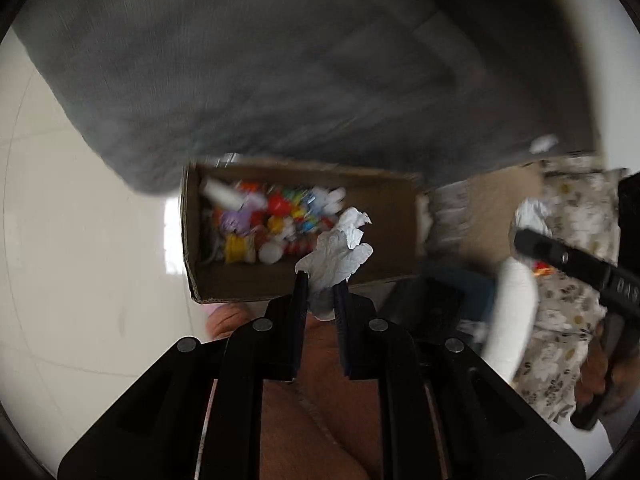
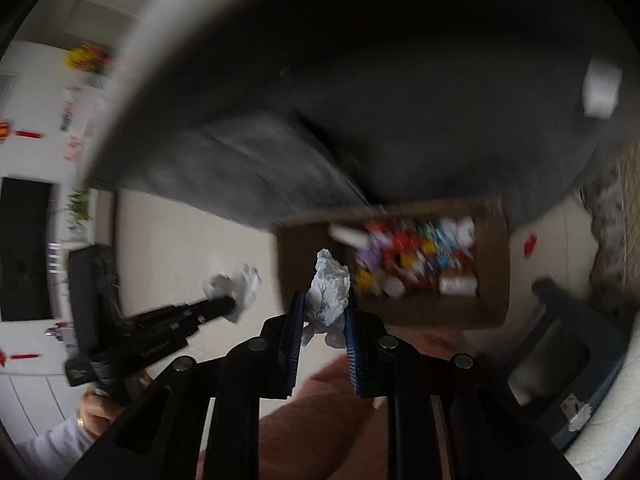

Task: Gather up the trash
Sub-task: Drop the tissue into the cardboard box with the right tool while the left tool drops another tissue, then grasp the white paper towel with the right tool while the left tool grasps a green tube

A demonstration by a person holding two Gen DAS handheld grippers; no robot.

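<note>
My left gripper (image 1: 321, 285) is shut on a crumpled white tissue (image 1: 340, 254) that sticks up past its fingertips, in front of an open cardboard box (image 1: 200, 280). The box holds several colourful wrappers and scraps (image 1: 276, 220). My right gripper (image 2: 322, 305) is shut on another crumpled white tissue (image 2: 330, 290), just left of the same cardboard box (image 2: 492, 308). In the right wrist view the left gripper (image 2: 228, 306) appears at lower left with its tissue (image 2: 238, 284). In the left wrist view the right gripper (image 1: 524, 240) enters from the right with its tissue (image 1: 530, 212).
A large grey cushion or sofa (image 1: 260, 80) looms over the box. Pale tiled floor (image 1: 80, 240) lies to the left. A dark blue stool (image 2: 568, 364) stands right of the box. Patterned fabric (image 1: 568, 300) and a white curved edge (image 1: 516, 320) sit at the right. A person's hand (image 2: 94, 410) holds the left gripper.
</note>
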